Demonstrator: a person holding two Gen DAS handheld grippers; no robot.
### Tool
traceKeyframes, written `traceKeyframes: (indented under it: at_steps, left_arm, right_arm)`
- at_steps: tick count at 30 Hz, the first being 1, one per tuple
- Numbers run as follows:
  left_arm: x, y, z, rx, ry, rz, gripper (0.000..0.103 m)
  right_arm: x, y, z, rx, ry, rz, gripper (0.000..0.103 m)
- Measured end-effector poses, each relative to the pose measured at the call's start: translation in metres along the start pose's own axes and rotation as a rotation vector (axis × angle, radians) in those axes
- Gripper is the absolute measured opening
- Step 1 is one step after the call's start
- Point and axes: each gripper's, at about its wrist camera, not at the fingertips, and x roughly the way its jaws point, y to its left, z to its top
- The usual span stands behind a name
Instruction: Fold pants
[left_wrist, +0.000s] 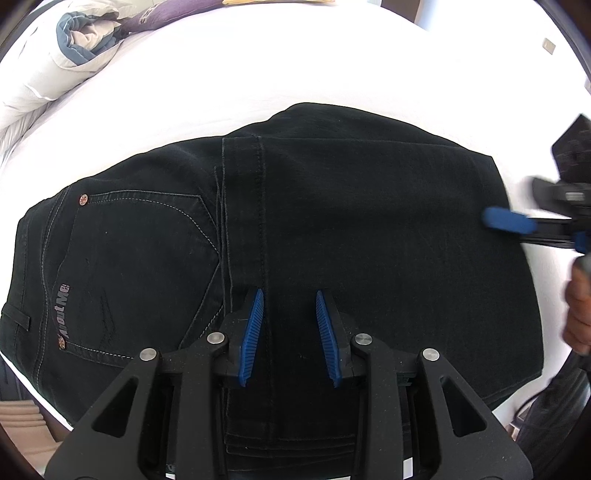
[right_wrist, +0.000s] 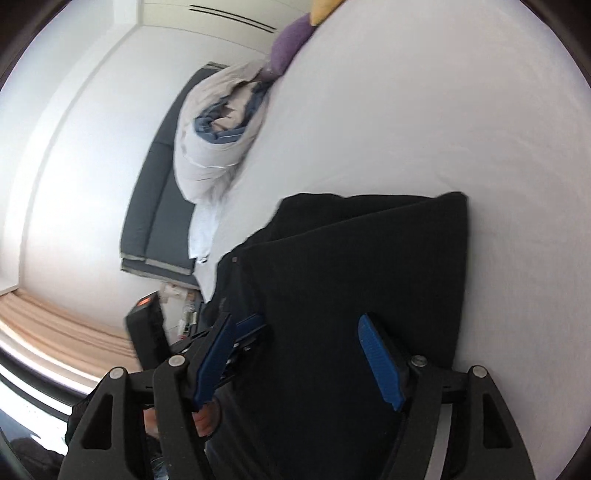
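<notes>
Blue ribbed pads on the left gripper (left_wrist: 290, 295) stand a little apart, pointing down over the near edge of the pants (left_wrist: 369, 221); a stitched seam runs up between them, but whether the pads pinch cloth there I cannot tell. The right gripper (right_wrist: 299, 354) has its jaws wide apart with nothing between them, hovering over the right end of the garment; from the left wrist view one of its blue pads shows at that edge. Black denim lies folded into a compact stack on the white bed (left_wrist: 332, 66), back pocket to the left, with a bunched duvet (left_wrist: 74, 44) well apart at the far corner. The fold looks nearly complete, so the next move probably calls for smoothing or squaring the stack's edges.
</notes>
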Motion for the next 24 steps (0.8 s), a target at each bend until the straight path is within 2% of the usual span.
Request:
traceKeyframes:
  at_steps: [1, 4, 8, 13, 19, 24]
  left_arm:
    - [0.001, 0.001, 0.000, -0.001, 0.000, -0.002, 0.029]
    - [0.003, 0.005, -0.002, -0.005, -0.004, -0.006, 0.029]
    - [0.003, 0.008, -0.001, -0.005, -0.008, -0.004, 0.029]
    - [-0.001, 0.013, 0.001, -0.014, -0.015, -0.004, 0.029]
    - [-0.003, 0.020, 0.002, -0.033, -0.023, -0.012, 0.029]
    - [-0.019, 0.045, -0.007, -0.165, -0.061, -0.094, 0.029]
  right_arm:
    - [0.002, -0.005, 0.000, 0.011, -0.006, 0.003, 0.065]
    - [-0.004, 0.000, -0.003, -0.022, -0.024, 0.005, 0.066]
    - [-0.008, 0.012, -0.019, -0.076, 0.039, 0.027, 0.070]
    - [-0.012, 0.024, -0.066, -0.098, 0.085, 0.044, 0.072]
    - [-0.020, 0.047, -0.122, -0.139, 0.190, 0.074, 0.072]
    - [-0.037, 0.068, -0.117, -0.169, 0.119, 0.121, 0.073]
